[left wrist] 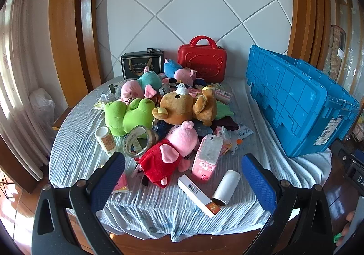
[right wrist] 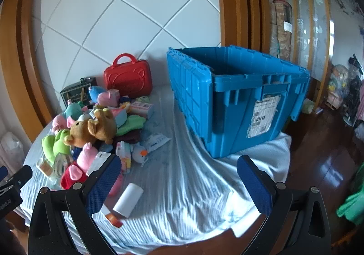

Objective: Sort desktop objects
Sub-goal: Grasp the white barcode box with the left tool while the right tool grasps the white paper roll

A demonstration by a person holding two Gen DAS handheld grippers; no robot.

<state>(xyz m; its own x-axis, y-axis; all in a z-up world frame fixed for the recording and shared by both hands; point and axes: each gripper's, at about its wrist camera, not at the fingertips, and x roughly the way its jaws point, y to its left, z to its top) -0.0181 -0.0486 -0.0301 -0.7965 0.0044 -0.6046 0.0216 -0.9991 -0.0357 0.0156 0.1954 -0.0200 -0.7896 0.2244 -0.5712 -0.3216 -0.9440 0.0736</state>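
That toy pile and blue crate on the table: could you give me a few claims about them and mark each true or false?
1. Both grippers, left and right, are open and hold nothing. True.
2. The red case lies flat in the crate. False: it stands by the wall, behind the toys.
3. The brown bear lies on the pile. True.
4. The white tube stands upright. False: it lies on its side on the cloth.
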